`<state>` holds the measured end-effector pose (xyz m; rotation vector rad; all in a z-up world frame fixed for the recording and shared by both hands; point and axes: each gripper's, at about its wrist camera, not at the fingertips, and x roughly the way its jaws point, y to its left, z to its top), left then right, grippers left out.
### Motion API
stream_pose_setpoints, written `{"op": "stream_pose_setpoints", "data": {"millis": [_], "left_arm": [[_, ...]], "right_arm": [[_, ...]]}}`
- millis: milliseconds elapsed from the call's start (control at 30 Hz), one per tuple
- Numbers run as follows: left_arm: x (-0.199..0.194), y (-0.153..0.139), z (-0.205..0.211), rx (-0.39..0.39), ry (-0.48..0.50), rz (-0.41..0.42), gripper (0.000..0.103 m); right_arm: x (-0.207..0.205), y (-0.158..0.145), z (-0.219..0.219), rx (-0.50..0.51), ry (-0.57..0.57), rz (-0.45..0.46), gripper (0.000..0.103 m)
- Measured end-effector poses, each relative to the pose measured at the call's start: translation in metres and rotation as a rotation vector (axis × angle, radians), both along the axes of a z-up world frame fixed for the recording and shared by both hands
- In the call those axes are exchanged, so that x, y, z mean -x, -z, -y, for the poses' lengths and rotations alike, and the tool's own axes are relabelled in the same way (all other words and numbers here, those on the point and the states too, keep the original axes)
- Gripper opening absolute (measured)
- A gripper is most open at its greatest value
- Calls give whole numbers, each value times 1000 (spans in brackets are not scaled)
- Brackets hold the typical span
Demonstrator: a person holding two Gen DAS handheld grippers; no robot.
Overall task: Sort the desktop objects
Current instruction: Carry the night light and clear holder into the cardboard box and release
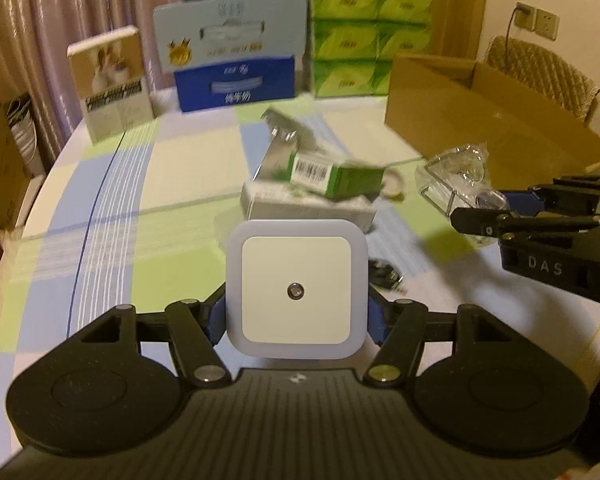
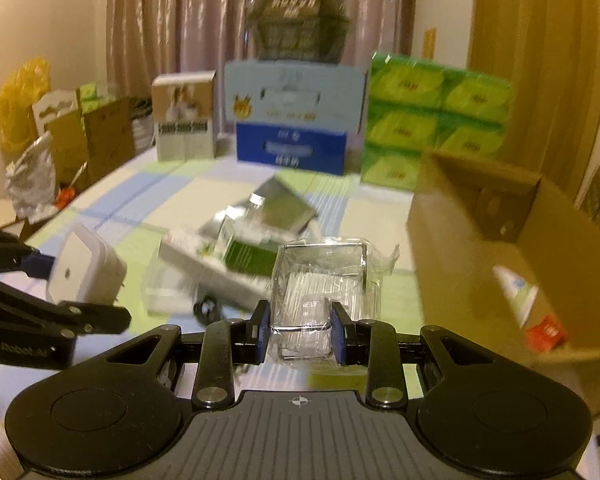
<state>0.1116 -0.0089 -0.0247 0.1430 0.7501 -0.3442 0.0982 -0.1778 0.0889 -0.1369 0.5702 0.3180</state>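
Note:
My left gripper (image 1: 296, 312) is shut on a white square night light (image 1: 296, 288) and holds it above the table; it also shows in the right wrist view (image 2: 82, 268). My right gripper (image 2: 300, 330) is shut on a clear plastic-wrapped wire rack (image 2: 324, 276), also seen in the left wrist view (image 1: 458, 178). A pile of small boxes, one green (image 1: 332, 174) on one white (image 1: 308, 208), lies mid-table. An open cardboard box (image 2: 500, 216) stands at the right with a tube (image 2: 516, 288) inside.
Upright boxes line the far edge: a tan one (image 1: 110, 80), a blue-and-white one (image 1: 232, 56) and green tissue packs (image 1: 364, 36). A small black item (image 1: 386, 274) lies on the checked tablecloth (image 1: 112, 216). Bags and cartons (image 2: 60, 136) stand beyond the table's left edge.

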Motion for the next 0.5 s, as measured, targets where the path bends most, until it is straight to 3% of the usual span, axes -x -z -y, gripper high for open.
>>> {"op": "stream_pose_setpoints", "data": {"millis": [267, 500], "left_arm": [[-7, -51, 46, 77, 46, 66, 61], [-12, -96, 131, 129, 170, 113, 61]], "right_arm": [[-1, -64, 61, 21, 83, 119, 28], [-12, -83, 138, 26, 184, 112, 28]]}}
